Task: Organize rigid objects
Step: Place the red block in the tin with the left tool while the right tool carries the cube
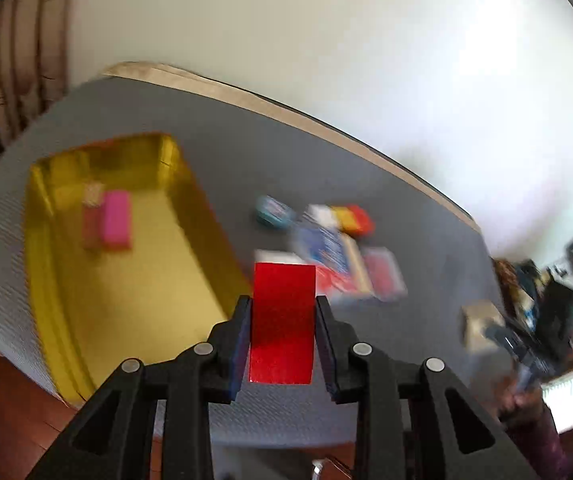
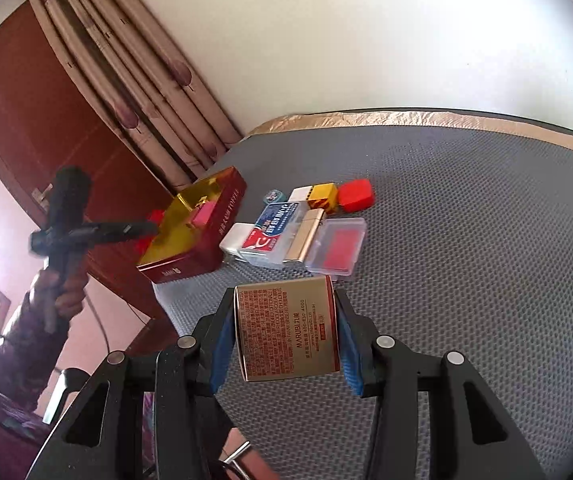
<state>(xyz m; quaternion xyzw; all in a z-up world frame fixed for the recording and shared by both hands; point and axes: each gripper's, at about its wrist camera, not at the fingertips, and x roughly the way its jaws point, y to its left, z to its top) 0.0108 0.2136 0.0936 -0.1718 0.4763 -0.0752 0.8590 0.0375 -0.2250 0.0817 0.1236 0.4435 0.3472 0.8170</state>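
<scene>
Sorting is only partly done, judging by how things lie. Inside the gold-lined tin, at the left of the grey surface, lie a pink block and a smaller reddish piece just beside it; nothing else shows in there.

The left hand-held gripper is clamped on a glittery red box, held above the near right corner of the tin and not yet set down. The right hand-held gripper grasps a gold carton printed with red text, lifted over the near part of the surface, well apart from the tin.

Left to tidy is a loose cluster to the right of the tin: a blue-and-red packet, a white box touching it on the left, a clear case with a red insert on the right, and farther back a small teal piece, a yellow cube and a red cube.

So, by my reckoning, two pieces are placed, two are in transit, and roughly six wait.
</scene>
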